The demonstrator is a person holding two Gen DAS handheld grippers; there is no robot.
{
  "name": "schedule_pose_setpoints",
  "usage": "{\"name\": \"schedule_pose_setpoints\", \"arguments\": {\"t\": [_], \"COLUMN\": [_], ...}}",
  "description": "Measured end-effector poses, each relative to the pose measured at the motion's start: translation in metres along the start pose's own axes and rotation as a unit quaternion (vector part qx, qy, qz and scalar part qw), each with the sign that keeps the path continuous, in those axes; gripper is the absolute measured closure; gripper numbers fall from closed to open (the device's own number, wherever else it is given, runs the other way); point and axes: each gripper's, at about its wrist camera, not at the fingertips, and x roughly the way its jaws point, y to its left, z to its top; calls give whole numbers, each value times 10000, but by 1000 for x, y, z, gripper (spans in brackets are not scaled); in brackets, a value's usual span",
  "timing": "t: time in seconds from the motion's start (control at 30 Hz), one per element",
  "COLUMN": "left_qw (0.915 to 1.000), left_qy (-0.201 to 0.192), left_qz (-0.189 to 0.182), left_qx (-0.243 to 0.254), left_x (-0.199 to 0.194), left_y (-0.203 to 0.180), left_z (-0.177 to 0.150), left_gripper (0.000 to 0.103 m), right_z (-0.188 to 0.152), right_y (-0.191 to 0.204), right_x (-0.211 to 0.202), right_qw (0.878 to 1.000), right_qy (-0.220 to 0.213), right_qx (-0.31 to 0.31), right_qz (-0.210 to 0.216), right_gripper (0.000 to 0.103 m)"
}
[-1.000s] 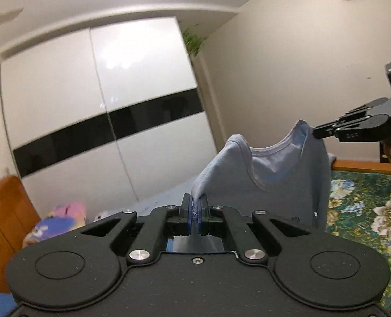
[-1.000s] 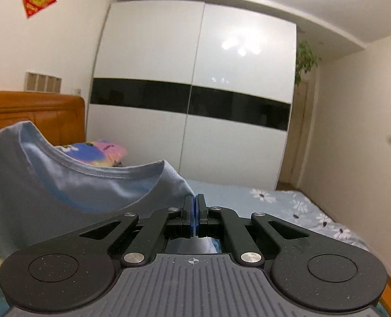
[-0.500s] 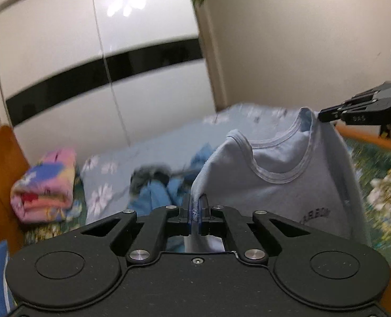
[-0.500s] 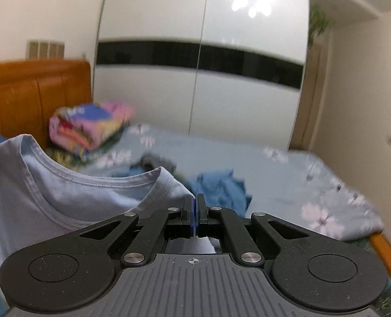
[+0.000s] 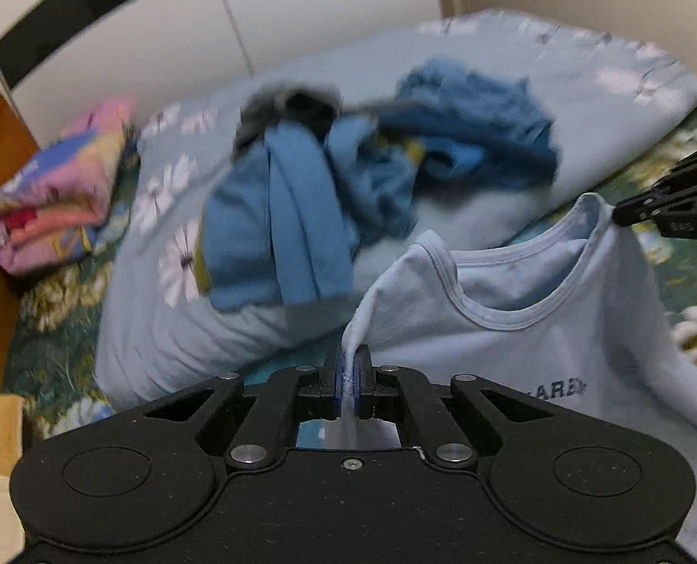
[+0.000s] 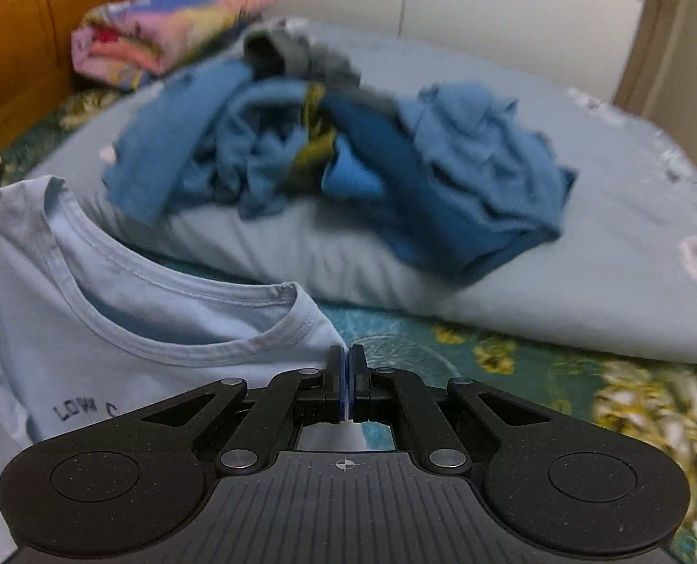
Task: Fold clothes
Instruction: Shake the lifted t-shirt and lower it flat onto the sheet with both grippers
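A: Status of the left gripper (image 5: 347, 366)?

B: Jaws closed, clamped on a pinch of fabric at one shoulder of the pale blue cotton T-shirt with dark chest lettering (image 5: 527, 352).

A: And the right gripper (image 6: 347, 376)?

B: Jaws fully closed, gripping the opposite shoulder edge of the same T-shirt (image 6: 127, 329). In the left wrist view its black fingertips (image 5: 630, 211) meet the shoulder beside the collar.

A: Location of the garment?

B: Suspended between both grippers, collar uppermost, front facing the cameras, above the green floral bedspread (image 6: 560, 376).

A: Surroundings?

B: Beyond it, a heap of crumpled blue and grey clothes (image 6: 348, 150) lies on a light blue flower-print quilt (image 6: 607, 282). A folded pink multicoloured blanket (image 5: 52, 202) sits near the orange wooden headboard (image 6: 43, 23).
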Motion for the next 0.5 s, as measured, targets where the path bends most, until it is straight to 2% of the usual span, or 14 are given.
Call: {"name": "schedule_pose_setpoints", "arguments": {"t": [0.2, 0.3, 0.4, 0.5], "left_qw": [9986, 9972, 9938, 9917], "left_qy": [473, 653, 968, 1102], "left_qz": [169, 243, 184, 255], "left_qx": [-136, -260, -515, -620], "left_x": [77, 108, 133, 146], "left_y": [13, 22, 33, 40], "left_z": [-1, -2, -6, -16], "left_gripper": [101, 101, 100, 99], "right_z": [13, 23, 28, 21], "right_y": [-9, -13, -21, -28], "right_x": [63, 87, 103, 102], "right_qw": [9995, 9995, 9992, 9990], "right_qy": [204, 223, 312, 347], "right_qx": [-36, -73, -18, 178], "right_qz": [243, 221, 249, 222], "right_gripper": [103, 103, 103, 103]}}
